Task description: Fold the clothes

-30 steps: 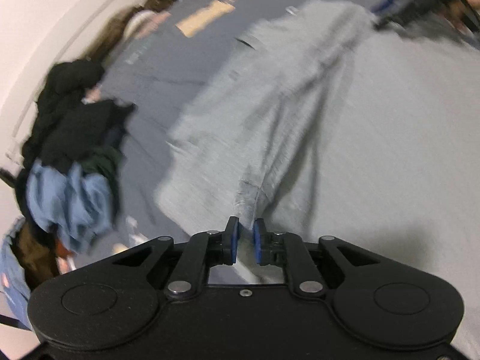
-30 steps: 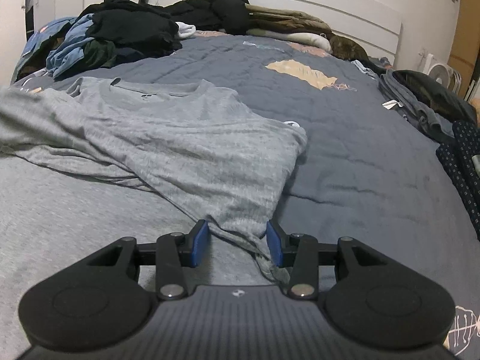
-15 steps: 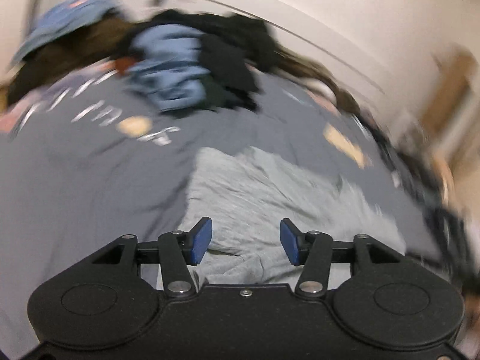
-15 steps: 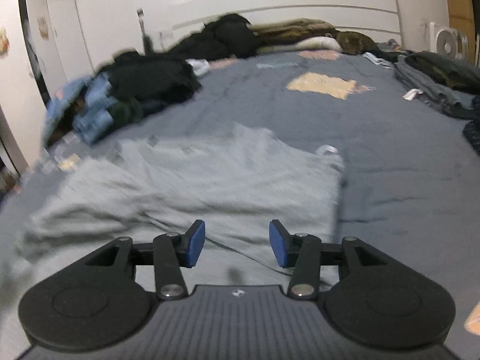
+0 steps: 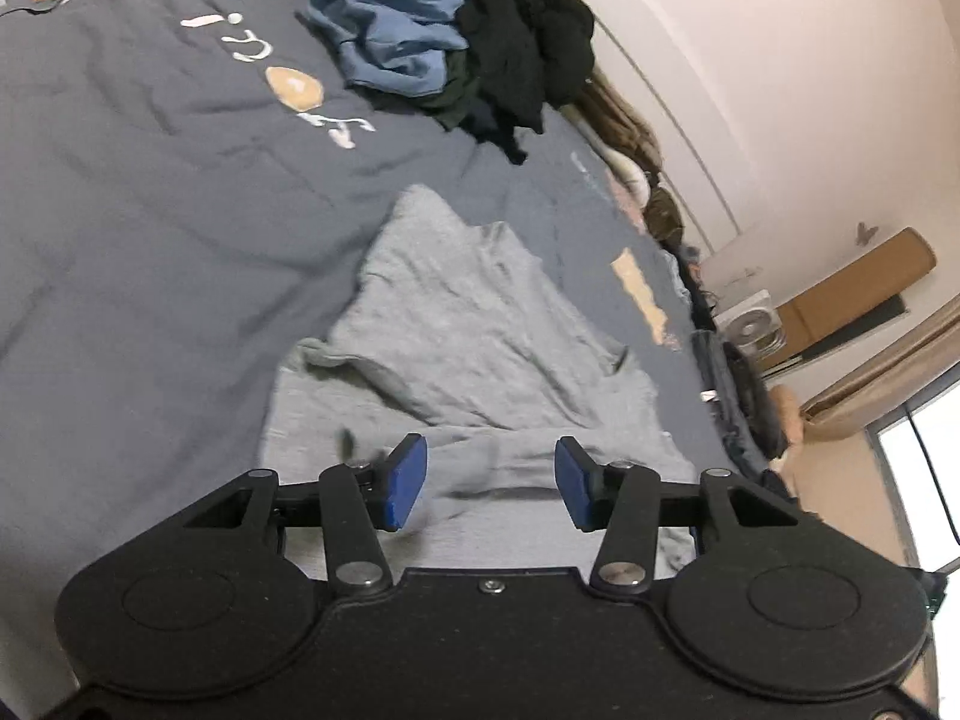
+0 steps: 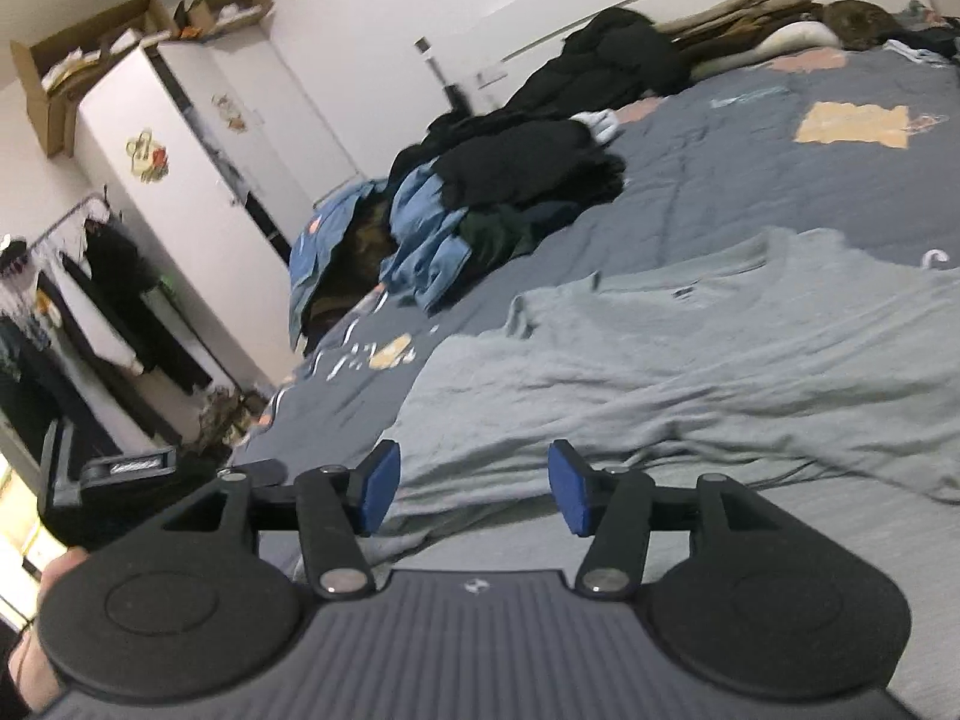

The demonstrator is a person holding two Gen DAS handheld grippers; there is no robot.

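A grey T-shirt (image 5: 480, 336) is lying rumpled on a dark grey-blue bedspread (image 5: 150, 192), partly doubled over on itself, with one flap folded across the body and loose creases running through it. In the left wrist view it is filling the centre and stretching away toward 12 o'clock. The left gripper (image 5: 489, 483) is hovering over the shirt's near edge at 6 o'clock, its blue fingers spread wide and holding nothing. In the right wrist view the right gripper (image 6: 474, 486) is likewise hanging just above the shirt (image 6: 690, 360), fingers spread apart and empty, with the fabric running off toward 3 o'clock. By the look of it, the folding is only partway along: one fold seems made, but the edges are uneven and the shirt is not yet a neat, compact shape. A heap of unfolded clothes (image 5: 456, 36), blue and black, is waiting at 12 o'clock in the left view and near 11 o'clock in the right (image 6: 480, 192), so most of the work appears to remain.
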